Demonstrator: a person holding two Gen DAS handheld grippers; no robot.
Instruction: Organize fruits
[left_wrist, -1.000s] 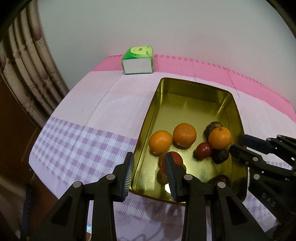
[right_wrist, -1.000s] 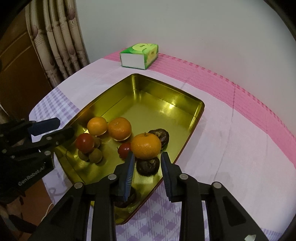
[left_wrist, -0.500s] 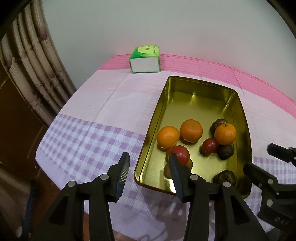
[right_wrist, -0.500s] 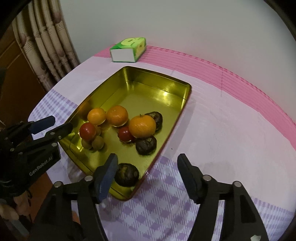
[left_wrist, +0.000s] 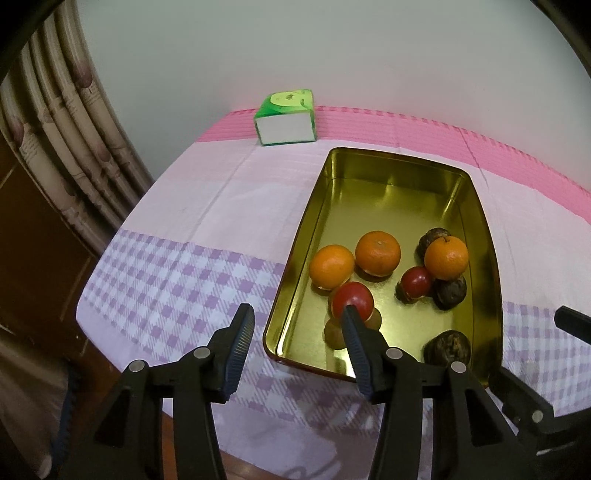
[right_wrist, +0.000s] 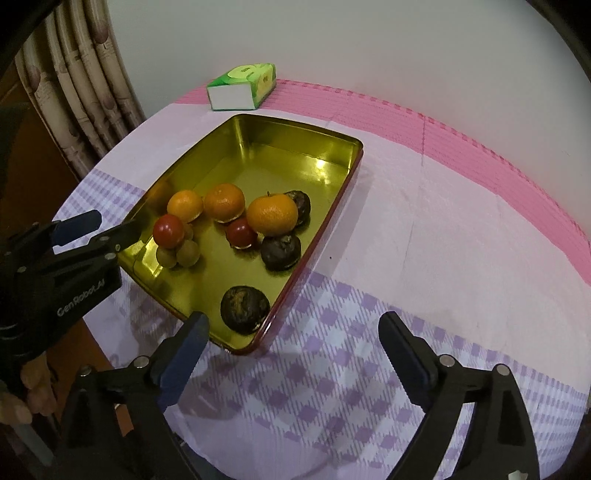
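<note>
A gold metal tray (left_wrist: 395, 153) (right_wrist: 295, 123) lies on the checked tablecloth. In its near half lie three oranges (left_wrist: 377, 252) (right_wrist: 272, 215), two red fruits (left_wrist: 352, 300) (right_wrist: 168, 231), small greenish fruits (right_wrist: 188, 253) and three dark wrinkled fruits (left_wrist: 447, 347) (right_wrist: 245, 308). My left gripper (left_wrist: 295, 325) (right_wrist: 107, 227) hovers above the tray's near left corner, its jaws opening with nothing held between them. My right gripper (right_wrist: 293, 332) stands wide open and still opening above the tray's near right corner; one finger (left_wrist: 570, 323) shows at the left wrist view's edge.
A green tissue box (left_wrist: 286, 116) (right_wrist: 242, 86) stands at the far side on the pink strip. A curtain (left_wrist: 62, 147) hangs beyond the table's left edge. A hand (right_wrist: 29, 391) holds the left gripper's handle. Bare cloth (right_wrist: 424, 229) spreads to the tray's right.
Both grippers have drawn back from the fruits toward the table's near edge. The right jaws went from nearly shut to wide open; the left jaws widened. The fruits stayed put.
</note>
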